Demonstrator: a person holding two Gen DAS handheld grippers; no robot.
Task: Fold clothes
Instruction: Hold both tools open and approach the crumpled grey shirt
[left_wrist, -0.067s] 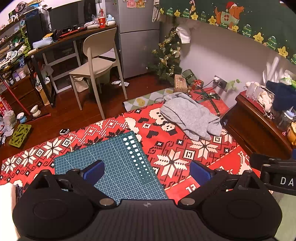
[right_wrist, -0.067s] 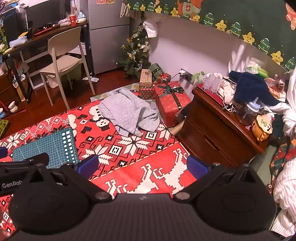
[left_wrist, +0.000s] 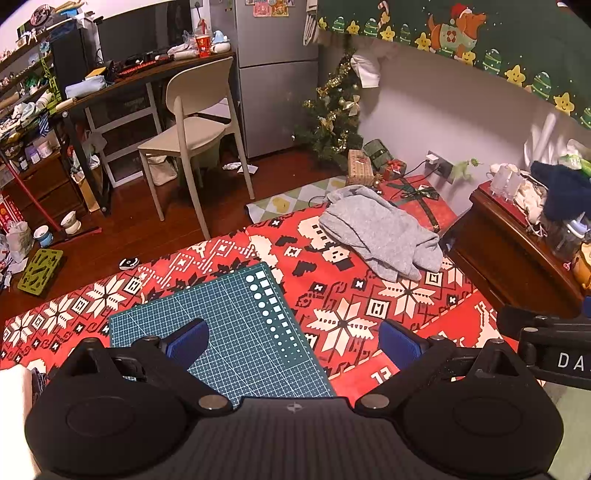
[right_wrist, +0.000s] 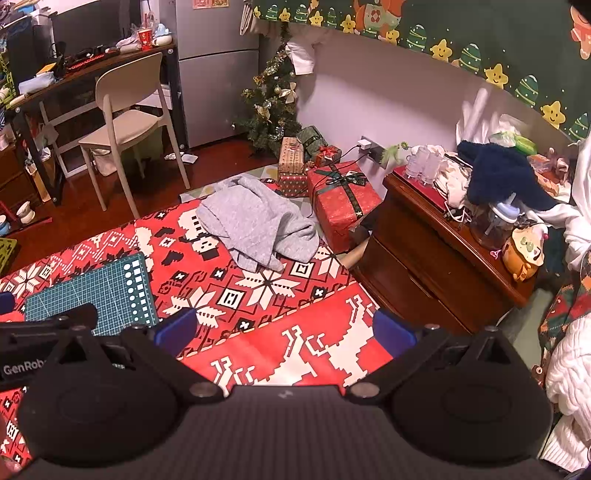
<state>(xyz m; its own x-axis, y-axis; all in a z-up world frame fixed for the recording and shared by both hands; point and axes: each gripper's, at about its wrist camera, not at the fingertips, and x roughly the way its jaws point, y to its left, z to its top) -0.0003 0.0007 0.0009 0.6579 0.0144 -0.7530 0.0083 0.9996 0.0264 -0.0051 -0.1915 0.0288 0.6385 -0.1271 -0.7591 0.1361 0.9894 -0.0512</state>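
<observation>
A crumpled grey sweater (left_wrist: 380, 236) is seen at the far end of the red patterned cloth (left_wrist: 343, 310). Both the left tool (left_wrist: 293, 339) and right tool (right_wrist: 284, 330) are held released, empty, well apart from it.

A green cutting mat (left_wrist: 221, 332) lies on the red patterned cloth (left_wrist: 369, 302); a beige chair (left_wrist: 195, 125) stands beyond.

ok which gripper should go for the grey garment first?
Right, probably. The right gripper is open and sits nearer the crumpled grey garment; the left gripper, also open, hangs over the green cutting mat, farther from it.
</observation>
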